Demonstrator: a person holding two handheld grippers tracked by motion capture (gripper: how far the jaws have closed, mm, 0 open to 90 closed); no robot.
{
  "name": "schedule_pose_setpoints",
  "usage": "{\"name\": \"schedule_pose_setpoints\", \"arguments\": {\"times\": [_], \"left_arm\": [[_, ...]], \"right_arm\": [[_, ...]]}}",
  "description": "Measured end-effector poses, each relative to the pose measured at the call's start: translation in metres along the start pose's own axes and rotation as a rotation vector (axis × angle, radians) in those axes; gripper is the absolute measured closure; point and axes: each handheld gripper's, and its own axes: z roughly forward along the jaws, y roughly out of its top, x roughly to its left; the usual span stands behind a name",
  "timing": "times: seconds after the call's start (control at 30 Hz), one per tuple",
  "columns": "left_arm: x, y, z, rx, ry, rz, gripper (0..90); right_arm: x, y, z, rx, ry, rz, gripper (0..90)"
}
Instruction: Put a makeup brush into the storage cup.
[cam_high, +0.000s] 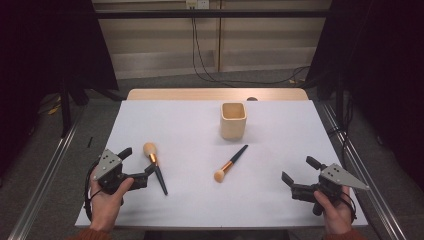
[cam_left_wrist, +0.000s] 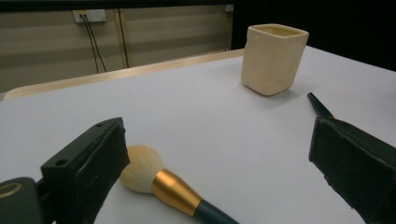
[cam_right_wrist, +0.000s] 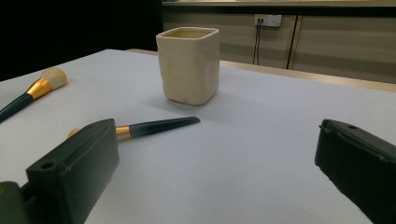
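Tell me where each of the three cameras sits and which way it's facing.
High view: above the near edge, looking forward and down on the table; both hands and grippers show.
Left gripper view: rides the left gripper, low, facing a brush and the cup; open fingers show.
Right gripper view: rides the right gripper, facing the cup; open fingers show.
All three share the cup.

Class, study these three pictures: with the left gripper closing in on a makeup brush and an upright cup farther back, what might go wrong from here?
1. The left gripper is open around the larger brush, near its round head. Gripped there, the long handle may droop or the bristles get crushed.
2. The cup stands upright and unsupported on the table; a brush pushed in at a slant could tip it.
3. The smaller brush lies between the right gripper and the cup, so a careless reach might knock it away.
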Motion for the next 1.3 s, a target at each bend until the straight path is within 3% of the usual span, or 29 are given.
{"name": "schedule_pose_setpoints", "arguments": {"times": [0.23,0.43,0.63,0.87,1.03,1.3], "left_arm": [[0.007,0.009,0.011,-0.008,-0.004,0.012,4.2],[0.015,0.011,0.018,-0.014,-0.015,-0.053,4.0],[0.021,0.017,0.022,-0.012,0.021,-0.036,3.8],[0.025,0.023,0.029,-0.008,0.032,-0.026,3.8],[0.025,0.026,0.033,0.018,0.042,-0.012,3.8],[0.022,0.033,0.037,0.096,0.007,0.022,4.4]], "right_arm": [[0.000,0.000,-0.001,-0.001,-0.003,0.005,0.0],[0.000,-0.001,-0.002,0.001,-0.005,0.005,0.0],[0.000,-0.001,-0.002,0.002,-0.006,0.006,0.0],[0.000,-0.001,-0.002,0.004,-0.006,0.004,0.0],[0.000,-0.001,-0.002,0.005,-0.004,0.006,0.0],[0.000,-0.001,-0.002,0.006,-0.004,0.005,0.0]]}}
